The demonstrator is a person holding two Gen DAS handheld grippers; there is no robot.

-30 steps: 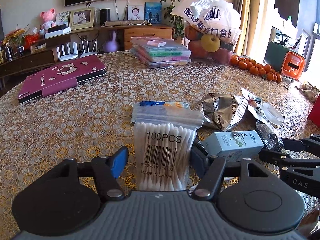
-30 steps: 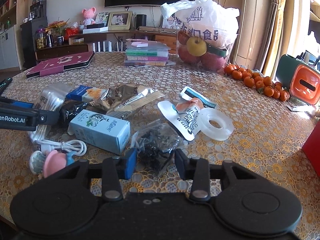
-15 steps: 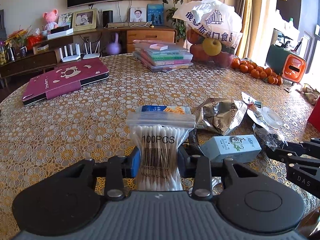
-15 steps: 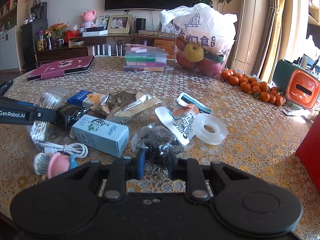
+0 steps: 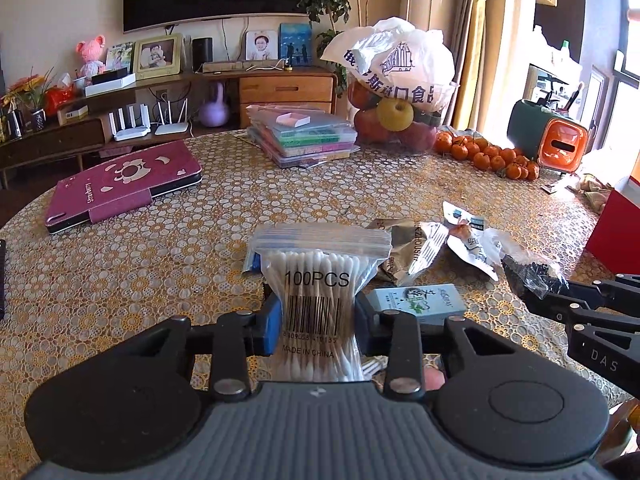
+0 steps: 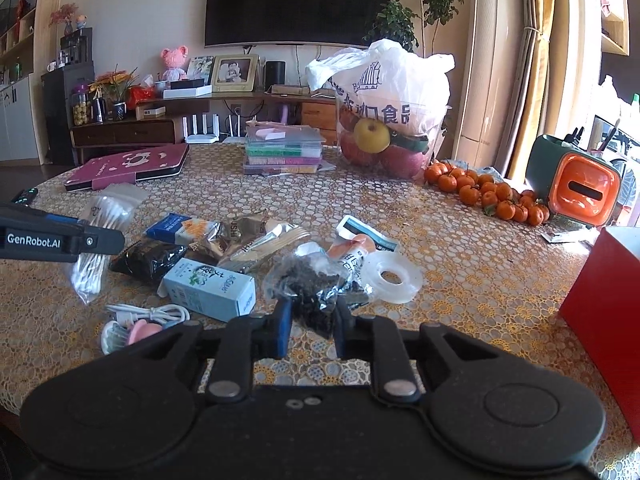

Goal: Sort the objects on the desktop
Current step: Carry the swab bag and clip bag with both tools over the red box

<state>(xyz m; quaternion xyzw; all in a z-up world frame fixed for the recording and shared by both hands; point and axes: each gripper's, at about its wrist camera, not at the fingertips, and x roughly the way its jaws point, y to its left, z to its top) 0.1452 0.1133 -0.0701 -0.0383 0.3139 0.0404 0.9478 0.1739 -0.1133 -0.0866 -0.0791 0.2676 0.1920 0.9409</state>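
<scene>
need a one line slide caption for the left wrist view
Left gripper clamps a zip bag of cotton swabs upright above the patterned table, beside desktop clutter.

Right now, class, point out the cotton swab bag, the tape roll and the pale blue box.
cotton swab bag [image 5: 316, 304]: left wrist view, barcode label.
tape roll [image 6: 394, 280]: right wrist view, clear rim.
pale blue box [image 6: 210, 288]: right wrist view, top face.
</scene>
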